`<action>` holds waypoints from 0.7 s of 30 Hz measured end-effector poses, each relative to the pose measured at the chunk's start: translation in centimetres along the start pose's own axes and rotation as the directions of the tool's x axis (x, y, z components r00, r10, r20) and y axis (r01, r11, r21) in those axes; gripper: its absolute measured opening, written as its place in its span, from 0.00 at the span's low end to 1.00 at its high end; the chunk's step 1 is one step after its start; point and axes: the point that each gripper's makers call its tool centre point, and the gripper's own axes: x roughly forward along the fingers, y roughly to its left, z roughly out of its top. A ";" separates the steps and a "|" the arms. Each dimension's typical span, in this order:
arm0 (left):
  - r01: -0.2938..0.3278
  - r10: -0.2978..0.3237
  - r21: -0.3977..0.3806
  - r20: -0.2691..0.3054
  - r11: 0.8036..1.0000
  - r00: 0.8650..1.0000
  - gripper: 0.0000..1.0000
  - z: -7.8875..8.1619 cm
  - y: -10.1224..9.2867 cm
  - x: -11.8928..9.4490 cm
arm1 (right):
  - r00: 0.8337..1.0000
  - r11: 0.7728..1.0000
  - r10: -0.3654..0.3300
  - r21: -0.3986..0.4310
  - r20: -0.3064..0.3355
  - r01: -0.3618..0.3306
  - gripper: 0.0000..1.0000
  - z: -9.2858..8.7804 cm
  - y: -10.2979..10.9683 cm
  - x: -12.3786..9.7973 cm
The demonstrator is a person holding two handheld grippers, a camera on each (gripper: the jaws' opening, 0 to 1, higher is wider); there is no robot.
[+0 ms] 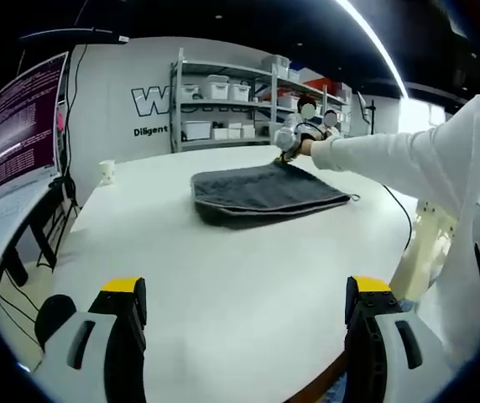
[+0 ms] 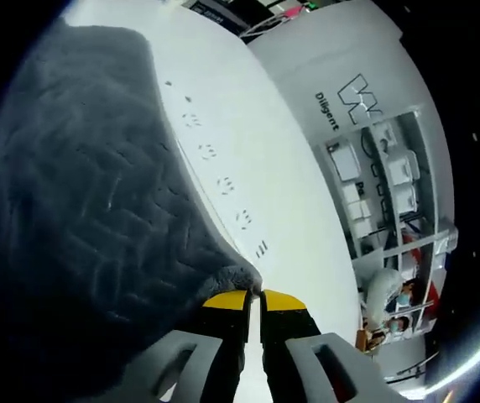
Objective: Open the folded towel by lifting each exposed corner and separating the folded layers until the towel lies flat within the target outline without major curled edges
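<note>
A: Where is the towel?

B: The dark grey folded towel [image 1: 265, 195] lies on the white table [image 1: 223, 302], at about twelve o'clock from the left gripper [image 1: 244, 294] and well apart from it. Its long axis runs from nine to three o'clock in the left gripper view.

A: And the grippers?

B: The left gripper's jaws stand wide apart, empty, low over the near table edge. The right gripper [image 2: 253, 295] is far nearer: its yellow-tipped jaws are pressed together on the towel's corner [image 2: 238, 275], with the cloth spreading toward ten o'clock in the right gripper view.

A: So which one lifts?

B: Likely the right one.
</note>
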 end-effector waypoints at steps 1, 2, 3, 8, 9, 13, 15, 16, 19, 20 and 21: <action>0.000 0.000 0.000 -0.001 1.000 1.000 0.98 0.0 0.0 0.0 | 1.000 1.000 0.003 0.007 0.001 -0.003 0.00 -0.2 0.1 -0.3; 0.001 -0.001 0.000 -0.001 1.000 1.000 0.98 0.0 0.0 0.0 | 1.000 1.000 0.002 0.011 0.001 -0.002 0.00 -0.3 0.1 -0.3; 0.003 -0.003 0.001 -0.001 1.000 1.000 0.98 0.0 -0.1 0.1 | 1.000 1.000 0.005 0.016 0.001 -0.005 0.00 -0.3 0.1 -0.4; 0.013 -0.013 0.010 0.000 1.000 1.000 0.98 0.2 -0.6 0.0 | 1.000 0.999 0.021 0.048 0.003 -0.021 0.00 -0.8 0.3 -1.2; 0.014 -0.014 0.012 0.000 1.000 1.000 0.98 0.2 -0.7 0.0 | 1.000 0.999 0.020 0.050 0.004 -0.020 0.00 -0.8 0.1 -1.2; 0.018 -0.018 0.018 0.002 1.000 1.000 0.98 0.4 -0.9 0.0 | 1.000 0.996 0.003 0.084 -0.025 -0.001 0.00 -2.0 -0.7 -1.7; 0.022 -0.022 0.021 0.004 1.000 1.000 0.98 0.5 -1.1 0.0 | 0.999 0.989 0.026 0.148 -0.031 -0.021 0.05 -2.9 -1.5 -1.6; 0.023 -0.023 0.023 0.006 0.999 1.000 0.98 0.6 -1.2 -0.1 | 0.999 0.984 0.027 0.177 -0.035 -0.021 0.07 -3.4 -1.7 -1.9; 0.027 -0.027 0.030 0.009 0.999 1.000 0.98 0.8 -1.4 -0.1 | 1.000 0.965 0.031 0.262 0.001 -0.030 0.12 -4.2 -1.9 -3.3; 0.029 -0.029 0.032 0.010 0.999 1.000 0.98 0.8 -1.5 -0.1 | 0.998 0.950 0.039 0.307 0.052 -0.053 0.13 -4.3 -1.8 -4.1; 0.030 -0.031 0.034 0.012 0.999 0.999 0.98 0.9 -1.6 -0.1 | 0.995 0.935 0.046 0.348 0.092 -0.075 0.15 -4.6 -1.5 -5.3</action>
